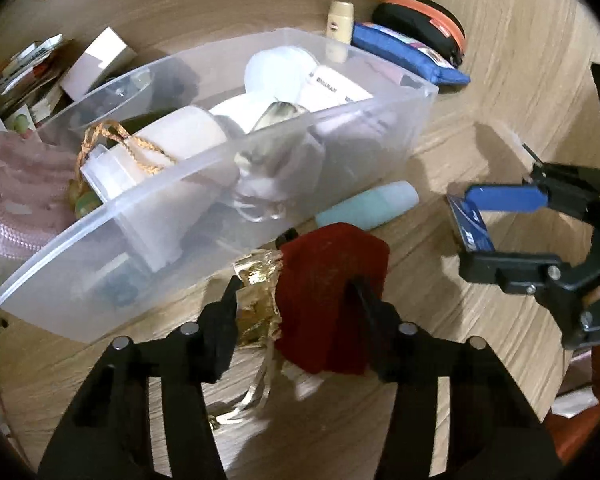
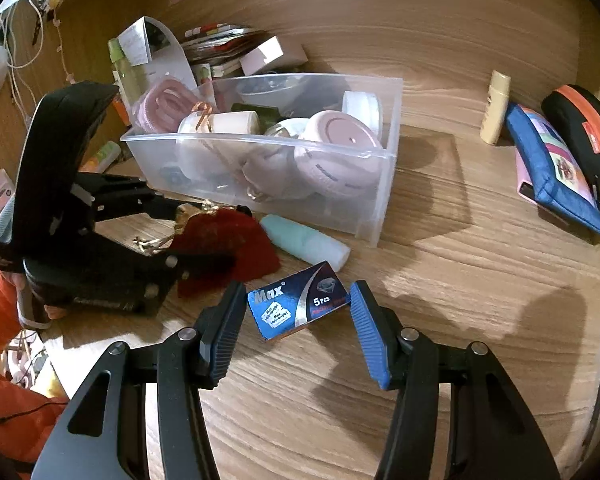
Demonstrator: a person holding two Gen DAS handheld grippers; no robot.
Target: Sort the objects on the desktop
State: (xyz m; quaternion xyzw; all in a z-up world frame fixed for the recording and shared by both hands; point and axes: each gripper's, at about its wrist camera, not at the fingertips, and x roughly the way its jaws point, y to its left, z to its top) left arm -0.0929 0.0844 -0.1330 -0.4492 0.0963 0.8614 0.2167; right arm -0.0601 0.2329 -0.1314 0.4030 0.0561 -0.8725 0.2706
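While both hand-held grippers work the wooden desktop (image 2: pixel 440 208) side by side, each has an item between its fingers just in front of the clear plastic bin (image 2: pixel 384 160) that seems meant to collect the clutter. On the left, the left gripper (image 1: pixel 296 280) is clamped on a dark red velvet pouch (image 1: pixel 332 288) with a gold-trimmed mouth, one finger pressing into the fabric and the other against the gold edge; seen from the right wrist, the pouch (image 2: pixel 224 236) sits low over the desk close to the bin's front wall, a likely staging point before it goes over the rim. The right gripper (image 2: pixel 298 312) straddles a small blue box of razor blades (image 2: pixel 300 304), labelled Max and 5 pcs, its ribbed blue pads at the box's two ends; both pads appear to meet the cardboard, so the box looks pinched rather than merely bracketed, held endwise probably because that is its longest, firmest span. A pale mint tube (image 2: pixel 304 244) lies on the desk against the bin's base, not yet sorted. The bin already holds round pink and white cases and a cord-tied jar. A cream bottle (image 2: pixel 496 108), a blue zip pouch (image 2: pixel 552 172) and a black-and-orange case (image 2: pixel 584 132) stand well apart at the right wall.
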